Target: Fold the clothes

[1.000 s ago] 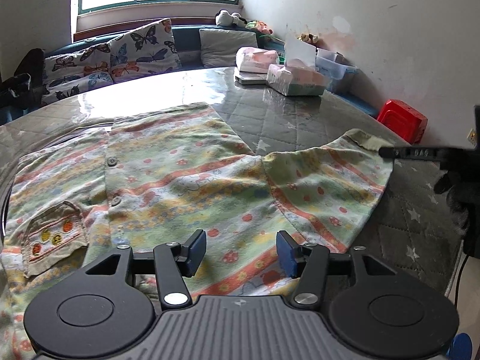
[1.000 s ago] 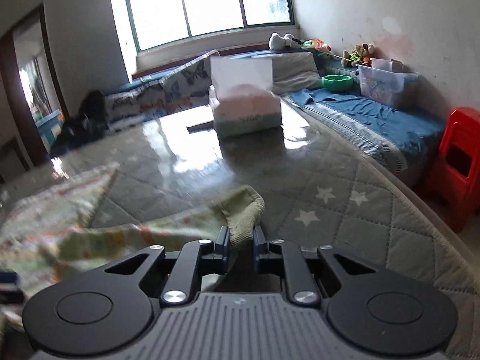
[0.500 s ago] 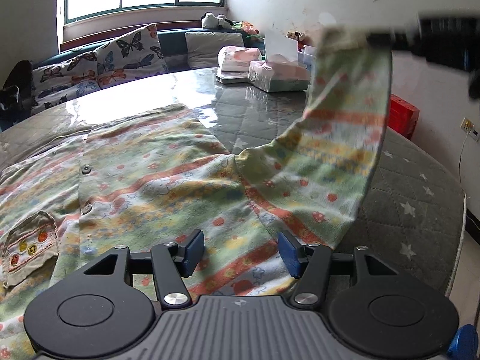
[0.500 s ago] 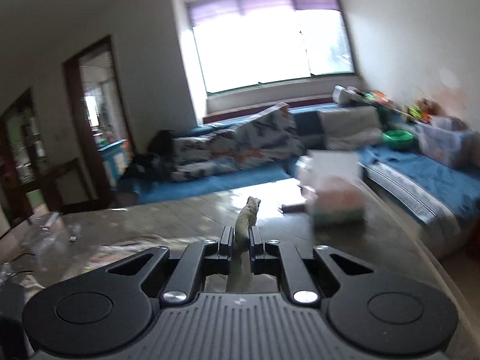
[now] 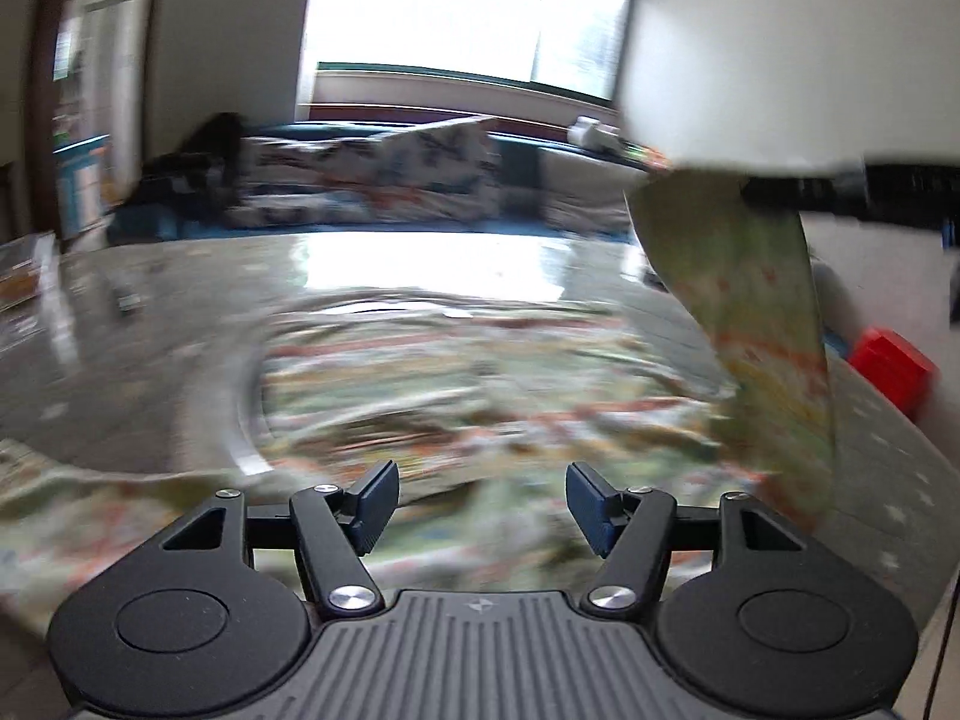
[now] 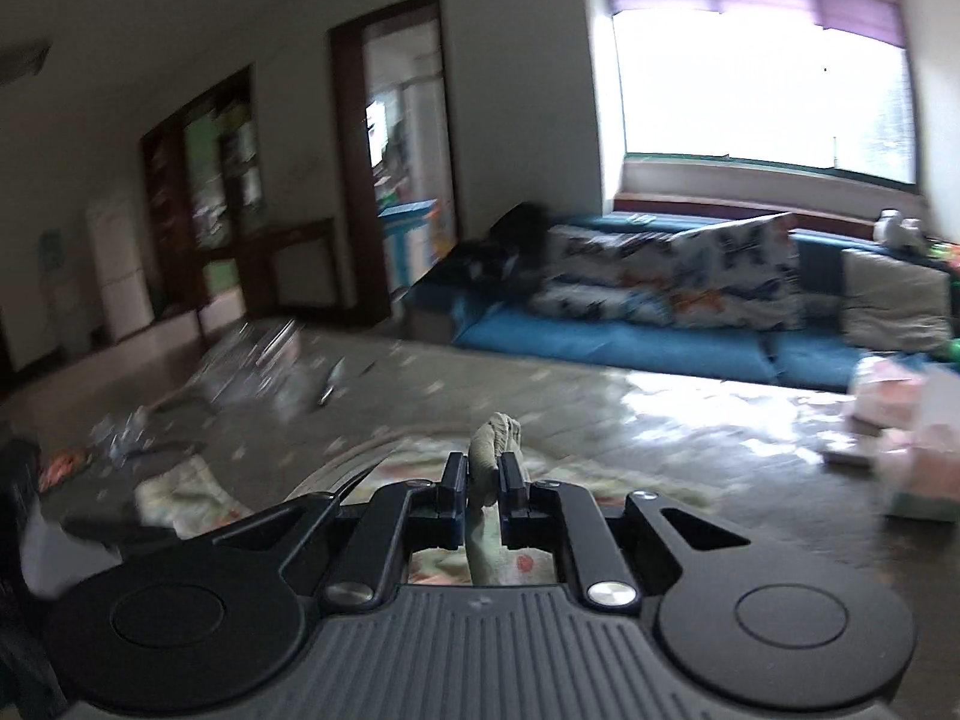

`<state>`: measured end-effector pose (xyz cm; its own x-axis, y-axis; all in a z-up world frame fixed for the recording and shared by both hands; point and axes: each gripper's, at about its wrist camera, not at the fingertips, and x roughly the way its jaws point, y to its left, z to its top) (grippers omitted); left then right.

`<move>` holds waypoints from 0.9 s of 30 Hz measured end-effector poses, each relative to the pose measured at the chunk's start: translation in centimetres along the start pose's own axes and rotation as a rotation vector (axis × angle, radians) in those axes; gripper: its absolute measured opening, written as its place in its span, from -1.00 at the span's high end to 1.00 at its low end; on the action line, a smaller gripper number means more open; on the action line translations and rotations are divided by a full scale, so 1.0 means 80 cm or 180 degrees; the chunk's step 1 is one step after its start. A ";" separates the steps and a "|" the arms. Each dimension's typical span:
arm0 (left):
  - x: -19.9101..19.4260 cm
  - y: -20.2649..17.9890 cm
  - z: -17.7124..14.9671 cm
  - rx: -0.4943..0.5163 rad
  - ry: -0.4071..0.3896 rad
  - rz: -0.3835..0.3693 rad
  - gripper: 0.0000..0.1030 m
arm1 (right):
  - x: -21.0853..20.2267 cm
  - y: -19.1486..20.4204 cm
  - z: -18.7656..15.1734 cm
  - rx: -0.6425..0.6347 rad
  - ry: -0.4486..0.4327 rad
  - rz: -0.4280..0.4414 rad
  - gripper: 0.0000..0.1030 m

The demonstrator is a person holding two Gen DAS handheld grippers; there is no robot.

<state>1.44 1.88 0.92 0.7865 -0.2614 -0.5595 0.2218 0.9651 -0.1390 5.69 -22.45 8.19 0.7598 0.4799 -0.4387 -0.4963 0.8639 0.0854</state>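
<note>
A green, striped, patterned shirt [image 5: 456, 384] lies spread on the round table, blurred by motion in the left wrist view. My left gripper [image 5: 480, 501] is open and empty, just above the shirt's near part. My right gripper [image 6: 483, 483] is shut on the shirt's sleeve cuff [image 6: 495, 441]. In the left wrist view the sleeve [image 5: 756, 324] hangs lifted high at the right, held by the right gripper [image 5: 780, 192]. The shirt also shows under the right gripper [image 6: 510, 564].
The table [image 5: 150, 360] has a glossy quilted cover. Tissue packs [image 6: 900, 420] stand at its far right. Small clutter [image 6: 252, 360] lies at its far left. A blue sofa with cushions [image 6: 660, 300] is behind. A red stool [image 5: 894, 369] stands on the right.
My right gripper has lifted the sleeve higher and swung it left over the shirt. Both cameras have turned left. The left gripper stays open.
</note>
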 end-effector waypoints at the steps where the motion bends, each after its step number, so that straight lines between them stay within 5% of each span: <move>1: -0.005 0.012 -0.003 -0.0059 -0.0007 0.0071 -0.27 | 0.004 0.004 -0.003 -0.0007 0.0037 0.0028 0.82; 13: -0.021 0.050 -0.003 -0.0319 -0.0064 0.0251 -0.27 | 0.044 0.038 -0.031 -0.0051 0.0462 0.0340 0.58; 19: -0.008 0.024 0.008 -0.0202 -0.0117 0.0061 -0.27 | 0.027 -0.003 -0.044 -0.0152 0.0696 0.0060 0.58; 27: 0.027 -0.026 0.006 0.0026 0.0037 -0.0283 -0.12 | 0.026 -0.047 -0.114 -0.0104 0.1209 -0.0213 0.58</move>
<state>2.96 -0.66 0.41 0.7568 -0.3458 -0.5547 0.2953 0.9379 -0.1819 5.33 -26.10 -1.24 0.5843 0.3266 -0.7429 -0.4687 0.8831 0.0196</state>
